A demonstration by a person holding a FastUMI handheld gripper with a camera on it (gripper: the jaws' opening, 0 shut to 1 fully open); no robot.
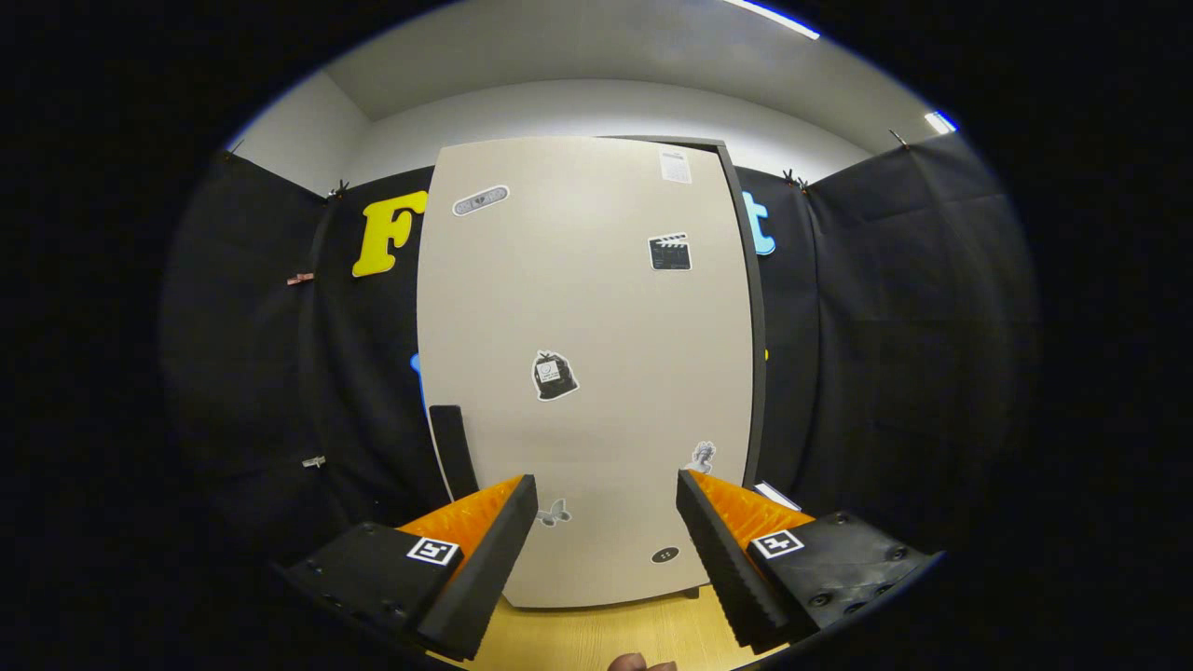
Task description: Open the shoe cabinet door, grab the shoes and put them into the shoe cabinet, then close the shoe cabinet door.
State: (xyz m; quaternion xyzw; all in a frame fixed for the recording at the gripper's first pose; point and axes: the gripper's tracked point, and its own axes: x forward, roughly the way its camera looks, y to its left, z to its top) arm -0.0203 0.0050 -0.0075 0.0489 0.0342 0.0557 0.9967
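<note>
A tall beige shoe cabinet (587, 373) stands straight ahead of me on the wooden floor. Its door (596, 308) carries several small stickers and lies nearly flush, with a dark frame edge showing along its right side. A dark vertical handle (453, 450) sits on the door's left edge, just above my left finger. My gripper (606, 508) is open, its fingers spread wide with nothing between them, pointing at the lower part of the door.
Black cloth walls (895, 354) close in the booth on both sides of the cabinet. Light wooden floor (596, 638) runs from the cabinet's base toward me. A bit of a person's hand (638, 663) shows at the near edge of the floor.
</note>
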